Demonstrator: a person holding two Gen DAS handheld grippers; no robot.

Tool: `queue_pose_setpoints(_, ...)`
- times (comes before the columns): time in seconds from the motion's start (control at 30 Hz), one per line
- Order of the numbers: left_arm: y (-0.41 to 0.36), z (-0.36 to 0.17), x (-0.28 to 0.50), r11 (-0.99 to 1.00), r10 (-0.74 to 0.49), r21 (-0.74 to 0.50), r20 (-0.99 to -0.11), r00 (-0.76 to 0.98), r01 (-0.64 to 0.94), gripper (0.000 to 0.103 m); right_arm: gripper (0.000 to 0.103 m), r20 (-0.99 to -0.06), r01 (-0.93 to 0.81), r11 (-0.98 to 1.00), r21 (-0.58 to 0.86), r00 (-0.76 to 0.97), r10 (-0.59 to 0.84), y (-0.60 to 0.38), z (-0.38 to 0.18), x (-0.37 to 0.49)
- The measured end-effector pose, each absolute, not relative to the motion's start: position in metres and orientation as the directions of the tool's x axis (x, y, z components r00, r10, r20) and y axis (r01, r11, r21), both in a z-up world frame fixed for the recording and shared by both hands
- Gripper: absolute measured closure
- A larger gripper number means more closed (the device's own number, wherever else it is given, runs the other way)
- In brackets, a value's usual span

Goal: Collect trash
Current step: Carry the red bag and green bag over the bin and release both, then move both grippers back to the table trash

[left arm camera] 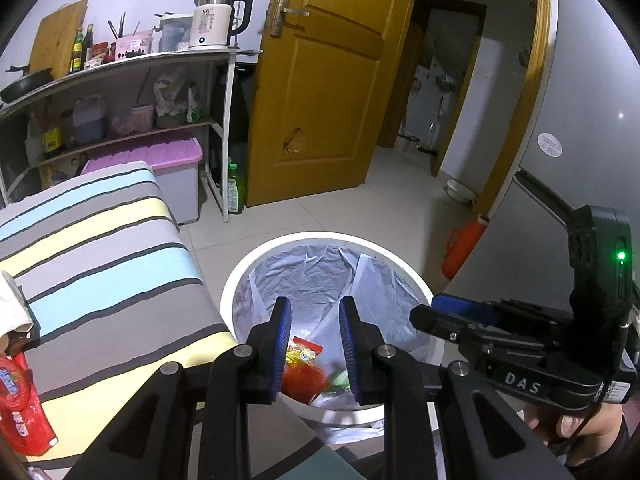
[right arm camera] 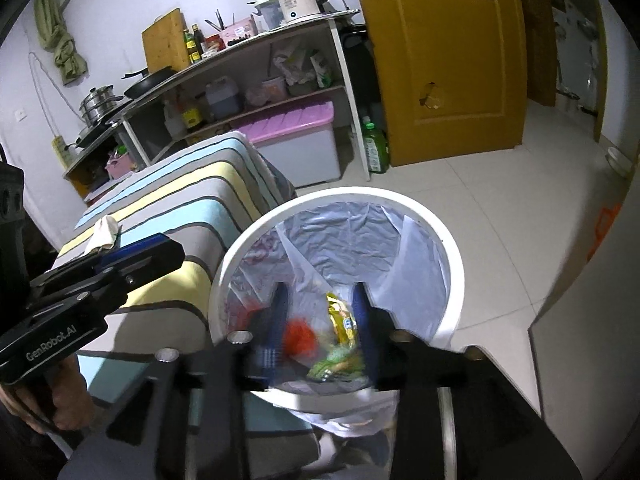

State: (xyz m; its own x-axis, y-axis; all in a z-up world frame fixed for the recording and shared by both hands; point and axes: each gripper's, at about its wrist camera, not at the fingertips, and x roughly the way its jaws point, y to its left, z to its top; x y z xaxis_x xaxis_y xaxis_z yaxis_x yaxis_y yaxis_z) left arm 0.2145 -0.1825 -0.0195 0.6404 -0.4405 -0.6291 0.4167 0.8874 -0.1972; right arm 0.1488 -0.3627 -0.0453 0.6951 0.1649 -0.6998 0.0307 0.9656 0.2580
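Note:
A white trash bin (left arm camera: pixel 320 238) with a grey plastic liner stands on the tiled floor beside a striped bed. My left gripper (left arm camera: pixel 314 308) hangs over its mouth, fingers apart, nothing pressed between the pads. Below it in the liner lie a red and yellow wrapper (left arm camera: pixel 306 350) and blurred red and green scraps. My right gripper (right arm camera: pixel 320 292) is also above the bin (right arm camera: pixel 360 194), open and blurred. A yellow wrapper (right arm camera: pixel 342 320) shows between its fingers, loose and touching neither pad, with a red scrap (right arm camera: pixel 300 334) beside it. Each gripper's body shows at the edge of the other's view.
The striped bed (left arm camera: pixel 100 240) presses against the bin's left side; a red packet (left arm camera: pixel 20 400) and a white cloth (right arm camera: pixel 104 230) lie on it. Behind are a kitchen shelf, a pink-lidded box (left arm camera: pixel 160 156), a green bottle (left arm camera: pixel 236 192) and a wooden door (left arm camera: pixel 320 80). An orange flask (left arm camera: pixel 460 248) stands right.

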Motion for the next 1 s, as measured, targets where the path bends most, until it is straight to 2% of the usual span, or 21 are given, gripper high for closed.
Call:
queue_pose_setpoints(0.5,-0.156,0.005,0.187,0.901,-0.427,-0.196,-0.571,0.701,0.388,0.079,0.065,-0.651,-0.030,0.971,0.235,0.738,0.180,-0.343,-0.021,0.134)
queue_pose_setpoints(1.0,-0.086,0.027,0.136,0.942,-0.336,-0.189,-0.521,0.785,0.278,0.079,0.065,-0.600,-0.169,0.967,0.193,0.759,0.252,-0.279,0.006,0.111)
